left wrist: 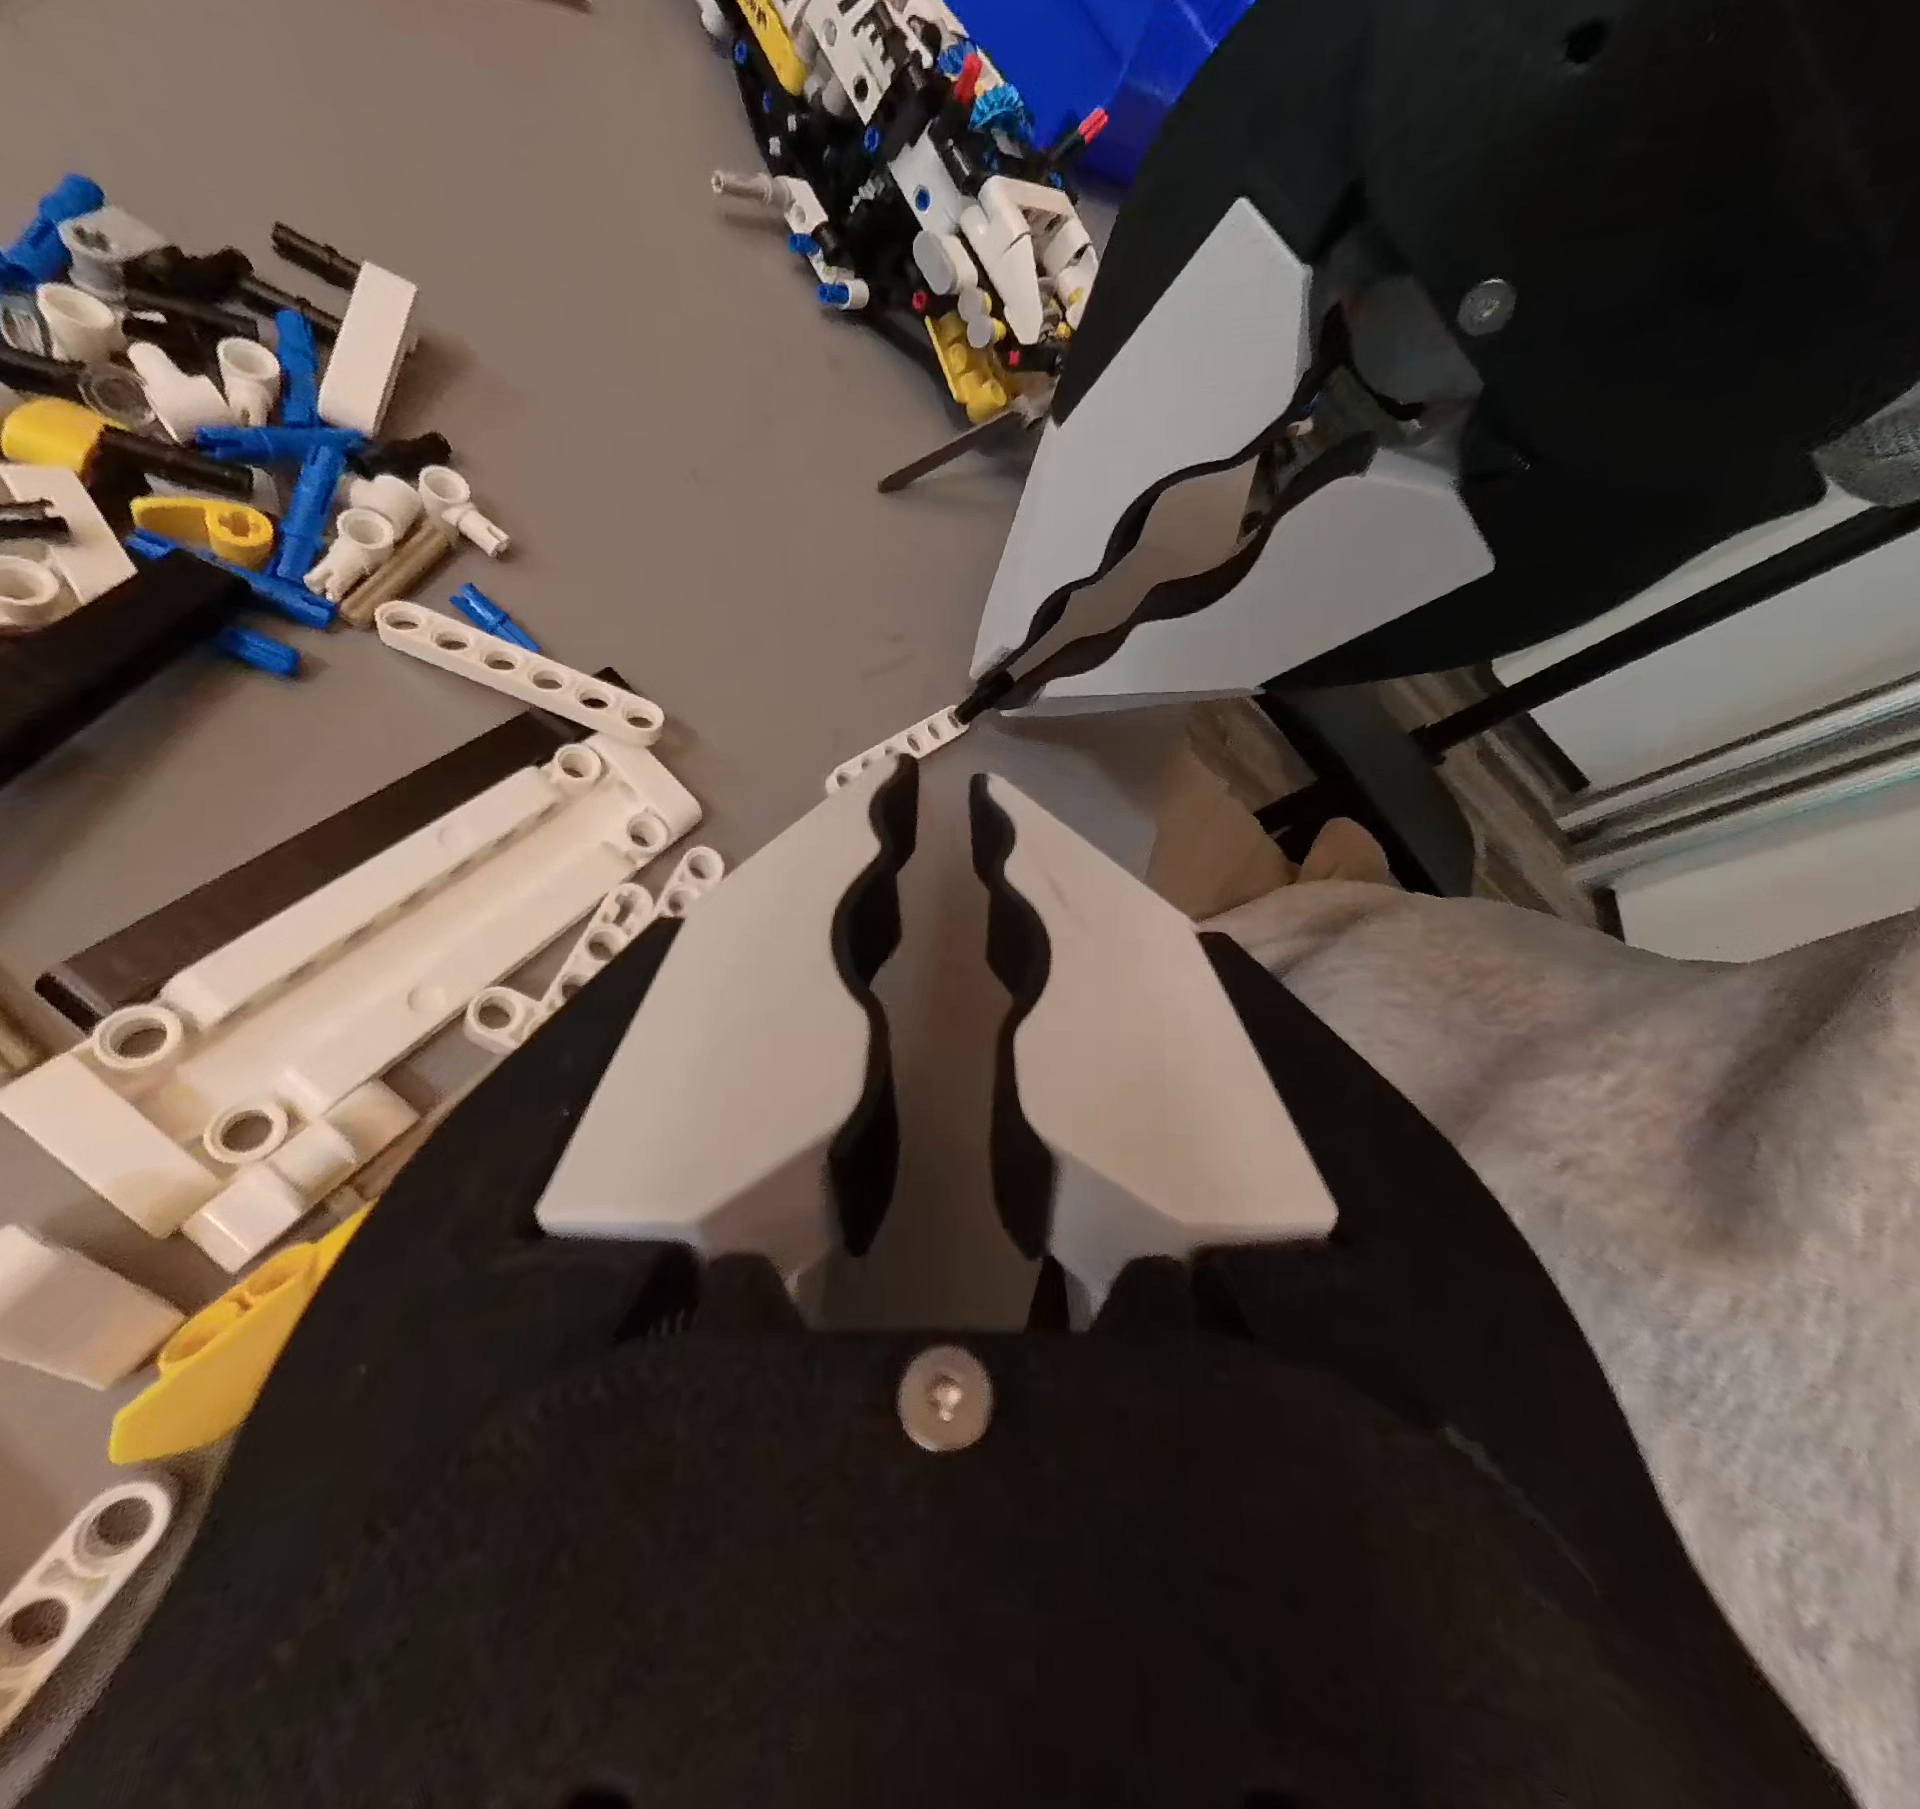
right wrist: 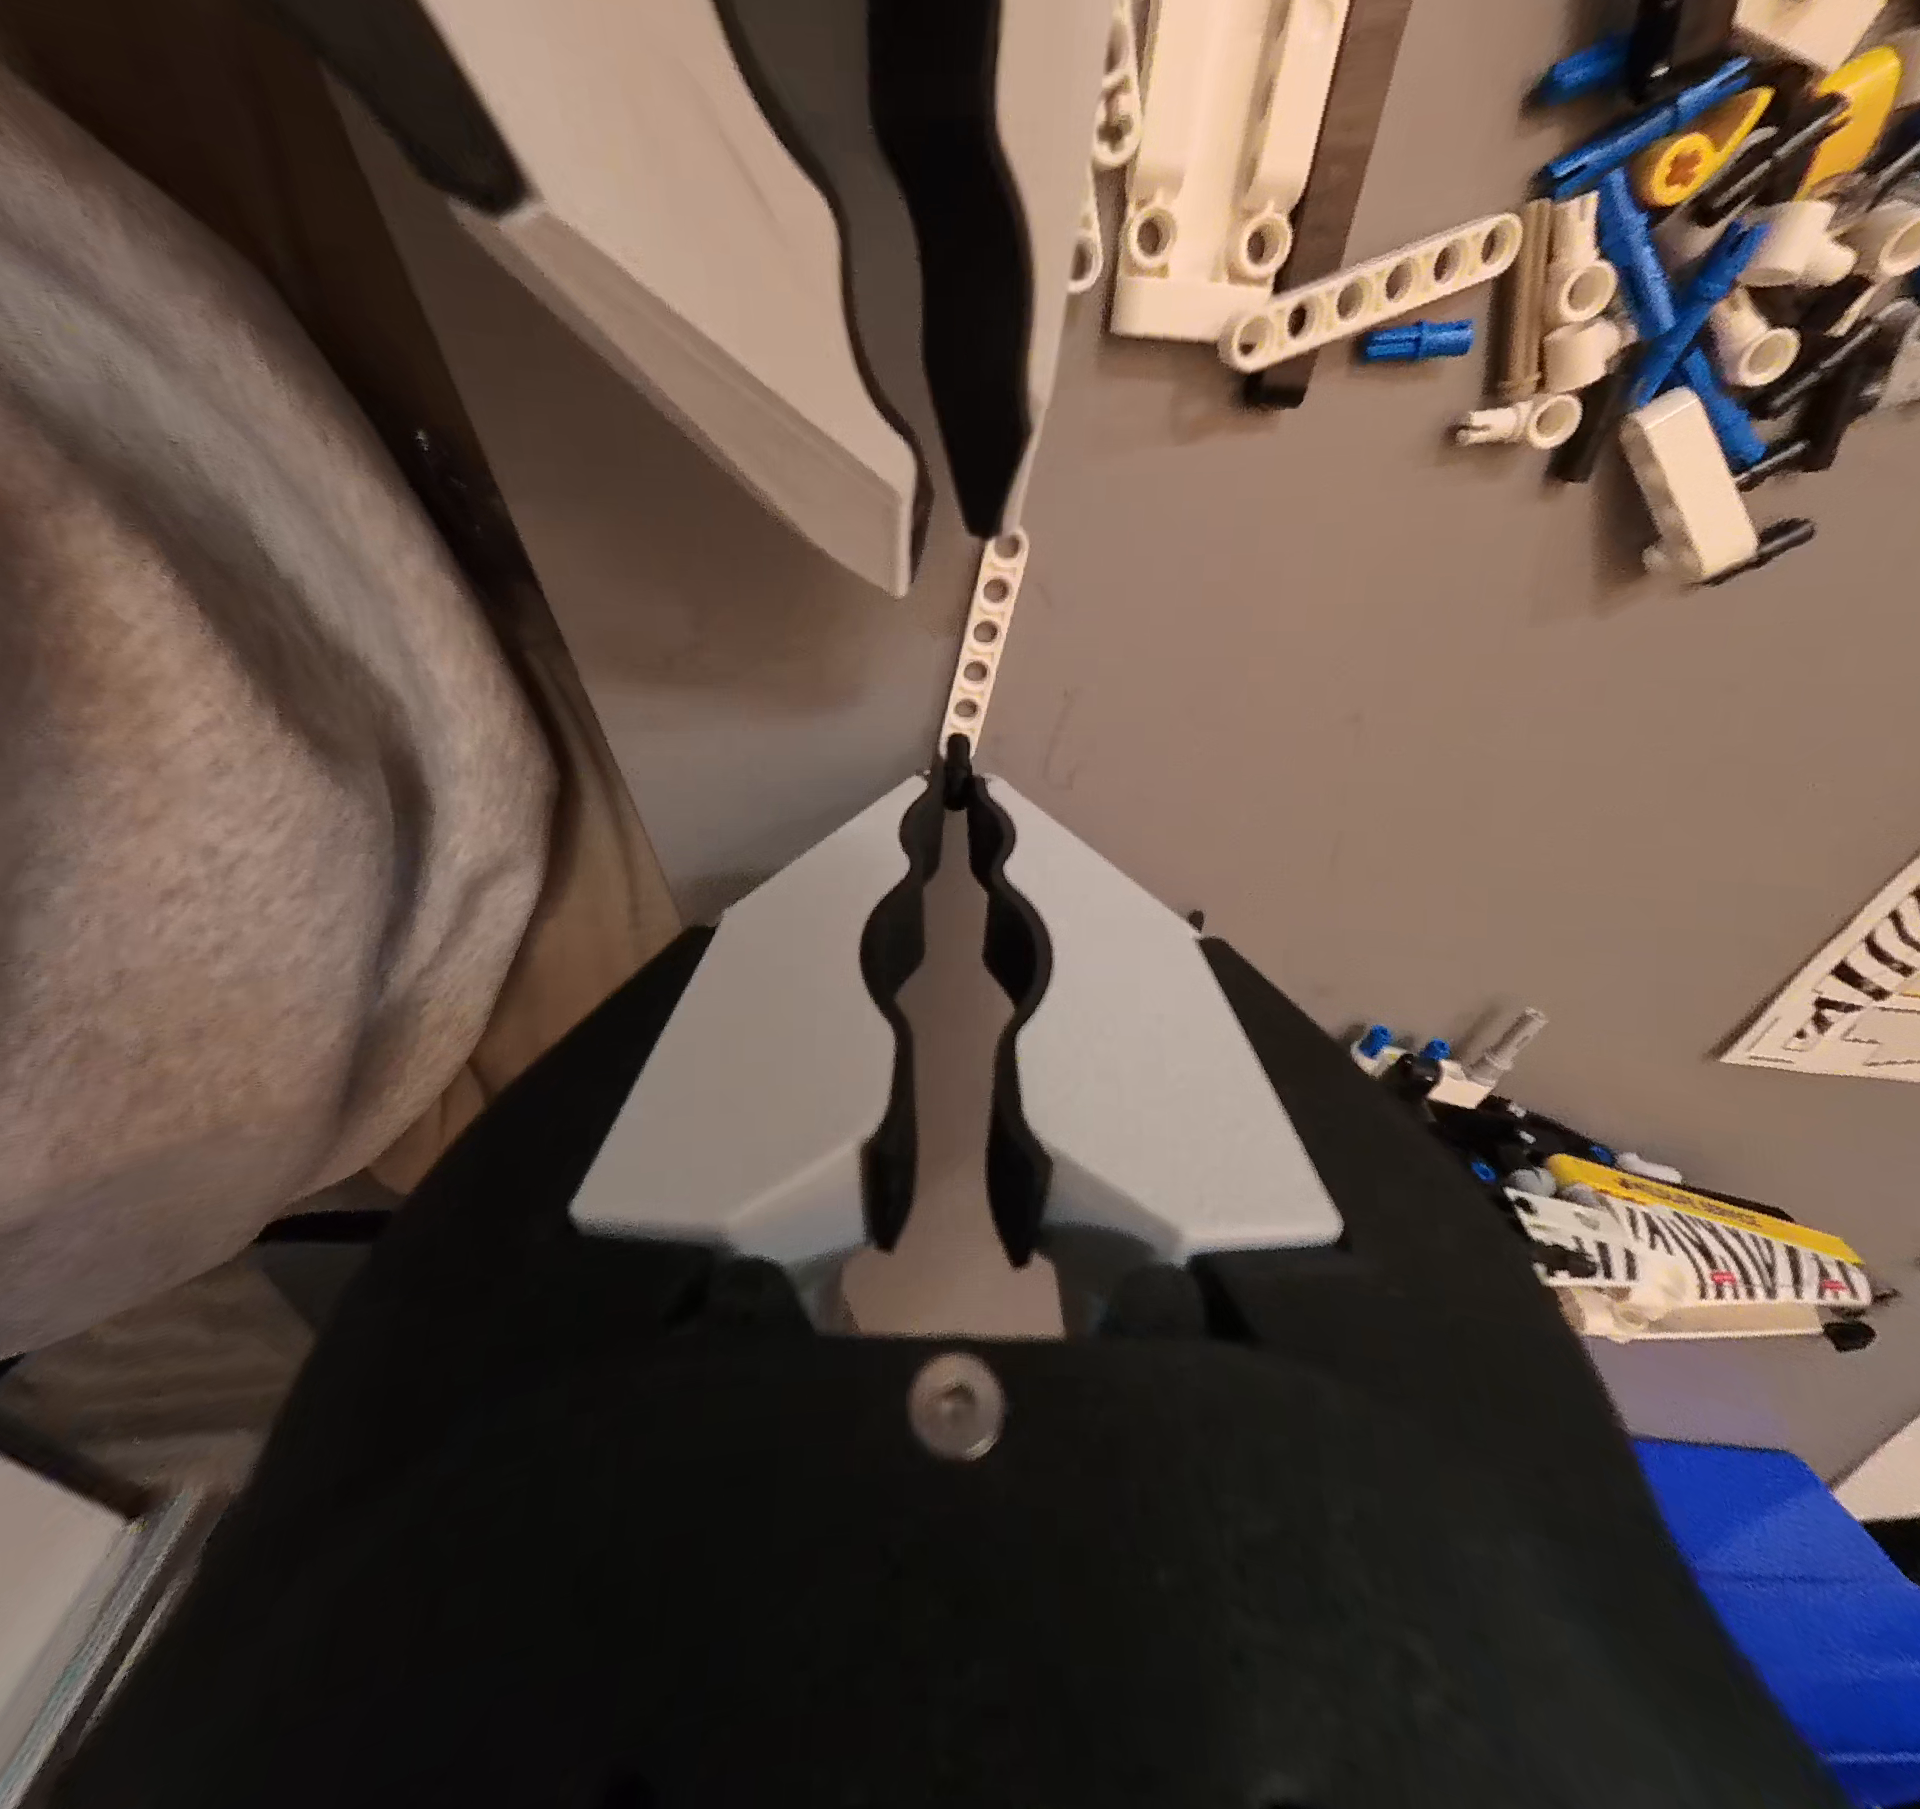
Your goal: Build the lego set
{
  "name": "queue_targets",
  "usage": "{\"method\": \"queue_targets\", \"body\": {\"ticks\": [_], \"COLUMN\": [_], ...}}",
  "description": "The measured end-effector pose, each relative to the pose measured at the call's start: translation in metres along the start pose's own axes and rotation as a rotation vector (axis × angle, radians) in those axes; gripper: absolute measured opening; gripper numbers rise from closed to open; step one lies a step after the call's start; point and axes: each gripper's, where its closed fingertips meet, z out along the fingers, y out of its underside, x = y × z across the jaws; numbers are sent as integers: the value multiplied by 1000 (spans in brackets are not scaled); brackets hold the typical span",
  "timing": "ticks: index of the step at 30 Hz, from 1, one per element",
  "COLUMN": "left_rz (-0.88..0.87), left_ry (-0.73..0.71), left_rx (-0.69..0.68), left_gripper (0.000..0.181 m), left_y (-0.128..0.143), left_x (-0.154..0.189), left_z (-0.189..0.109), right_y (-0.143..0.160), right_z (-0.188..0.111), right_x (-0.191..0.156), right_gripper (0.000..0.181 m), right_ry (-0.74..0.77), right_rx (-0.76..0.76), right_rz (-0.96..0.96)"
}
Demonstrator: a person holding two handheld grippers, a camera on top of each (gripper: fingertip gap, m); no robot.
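A small white beam with a row of holes hangs in the air between my two grippers, above the grey table. My right gripper is shut on a black pin that sits at the near end of the beam. In the left wrist view the right gripper comes in from the upper right. My left gripper has its jaws nearly closed on the beam's other end. Its left finger hides part of that grip. It also shows in the right wrist view.
A half-built striped model lies at the back, beside a blue bin. A pile of loose blue, black, white and yellow parts and long white panels lie to the left. A grey sleeve fills the right side. A sticker sheet lies nearby. There is about 4 cm between the tips of the two grippers.
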Motion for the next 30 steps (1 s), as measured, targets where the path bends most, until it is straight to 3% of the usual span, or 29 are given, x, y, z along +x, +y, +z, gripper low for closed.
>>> {"method": "queue_targets", "body": {"ticks": [3, 17, 30], "left_rz": [-28, -71, -98], "left_ry": [3, -14, -31], "left_rx": [1, -43, -78], "left_gripper": [0, 0, 0], "left_y": [0, 6, 12], "left_x": [-2, -7, -10], "left_z": [0, 5, 8], "right_y": [2, 5, 0], "right_z": [3, 5, 6], "right_x": [-2, -1, 1], "right_gripper": [2, 2, 2], "right_ry": [-14, -20, -116], "right_rx": [-38, -111, -143], "right_rz": [8, 34, 130]}}
